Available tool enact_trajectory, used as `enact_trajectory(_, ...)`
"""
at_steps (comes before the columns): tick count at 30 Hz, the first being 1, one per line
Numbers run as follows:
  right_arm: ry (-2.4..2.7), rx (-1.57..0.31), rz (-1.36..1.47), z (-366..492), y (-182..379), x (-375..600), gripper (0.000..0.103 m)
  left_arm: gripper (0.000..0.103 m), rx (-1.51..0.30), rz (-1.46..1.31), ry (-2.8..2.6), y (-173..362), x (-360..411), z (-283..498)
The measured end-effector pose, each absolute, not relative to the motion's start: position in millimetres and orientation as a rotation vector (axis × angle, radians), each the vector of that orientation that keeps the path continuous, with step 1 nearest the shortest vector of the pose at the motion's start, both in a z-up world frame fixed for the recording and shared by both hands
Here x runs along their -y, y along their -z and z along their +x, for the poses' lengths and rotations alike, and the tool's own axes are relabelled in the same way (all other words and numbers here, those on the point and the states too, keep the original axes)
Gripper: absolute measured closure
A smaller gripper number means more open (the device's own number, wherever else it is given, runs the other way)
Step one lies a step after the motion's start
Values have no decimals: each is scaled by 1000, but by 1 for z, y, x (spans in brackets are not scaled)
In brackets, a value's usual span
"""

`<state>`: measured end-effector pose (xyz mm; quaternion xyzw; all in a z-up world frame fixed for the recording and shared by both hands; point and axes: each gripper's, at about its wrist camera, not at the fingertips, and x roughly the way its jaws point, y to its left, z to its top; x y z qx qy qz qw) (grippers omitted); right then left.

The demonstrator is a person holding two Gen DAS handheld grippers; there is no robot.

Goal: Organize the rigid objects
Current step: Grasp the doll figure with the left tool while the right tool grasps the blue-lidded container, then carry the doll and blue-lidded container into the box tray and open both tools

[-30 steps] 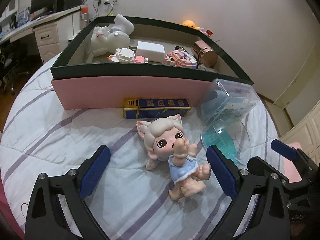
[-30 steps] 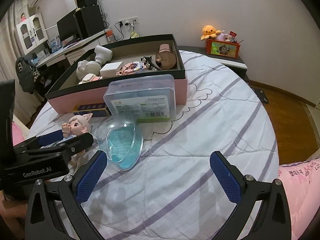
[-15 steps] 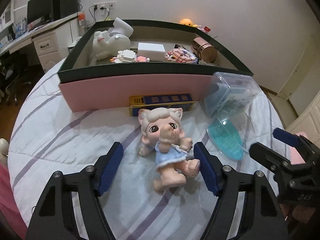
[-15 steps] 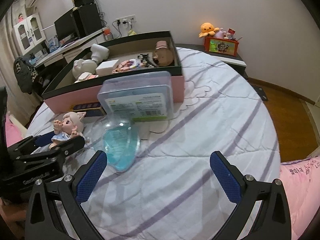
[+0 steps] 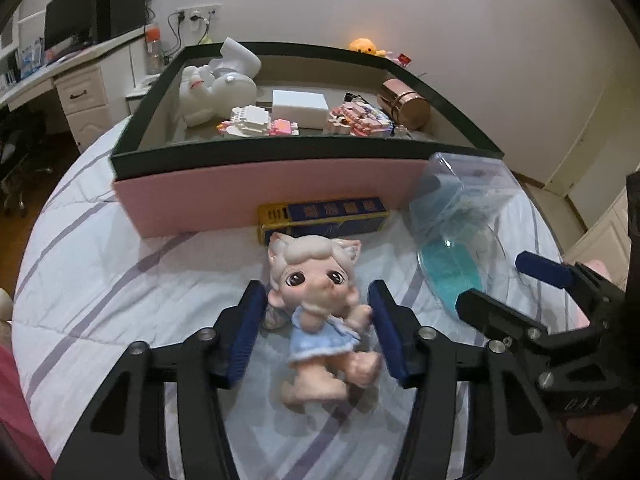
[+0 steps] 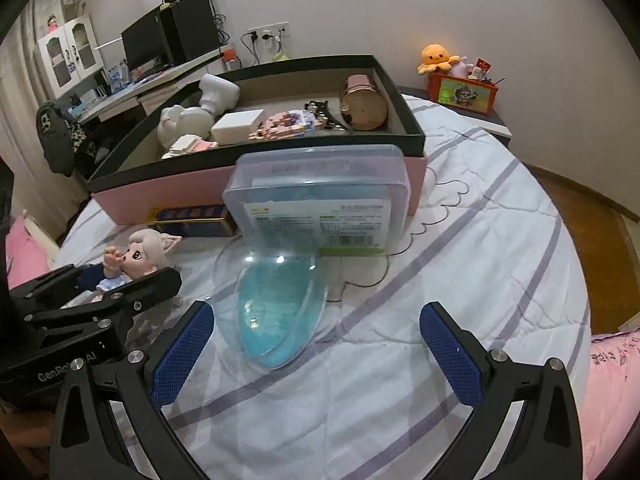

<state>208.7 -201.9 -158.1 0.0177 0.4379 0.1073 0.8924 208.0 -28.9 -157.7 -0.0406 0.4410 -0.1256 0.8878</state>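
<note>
A small doll [image 5: 320, 308] with pale hair and a blue dress lies on the striped bed cover, also seen in the right wrist view [image 6: 136, 258]. My left gripper [image 5: 316, 332] has its blue pads on both sides of the doll's body, closed in close to it; whether they press it I cannot tell. My right gripper [image 6: 316, 350] is open and empty, above a clear dome with a blue base [image 6: 276, 304]. A clear plastic box [image 6: 320, 196] leans on the pink storage box [image 5: 260, 188]. A blue and gold carton [image 5: 324, 216] lies against the pink wall.
The storage box holds a white plush [image 5: 216, 88], a white carton [image 5: 298, 106], brick models [image 5: 356, 118] and a copper tin [image 5: 406, 102]. A desk with monitors [image 5: 76, 20] stands at the left. A nightstand with an orange plush [image 6: 436, 56] is behind.
My left gripper moved forward over the doll and its jaws narrowed from wide open to close around the doll's body. My right gripper stayed open and shifted slightly.
</note>
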Motion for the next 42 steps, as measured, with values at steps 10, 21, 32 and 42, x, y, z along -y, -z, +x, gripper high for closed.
enact_trajectory(10,-160,-907,-2,221,170,185,18,49,-906,-124,249,159,16,204)
enact_trajectory(21,-221,-874,70,187,144,206,45,54,-904,-154,229,149,4,190)
enact_trajectory(32,-284,-819,70,182,114,194,45,54,-876,-169,209,135,-11,181)
enact_trajectory(42,-318,-747,51,194,82,188,45,54,-788,-145,231,94,-9,187)
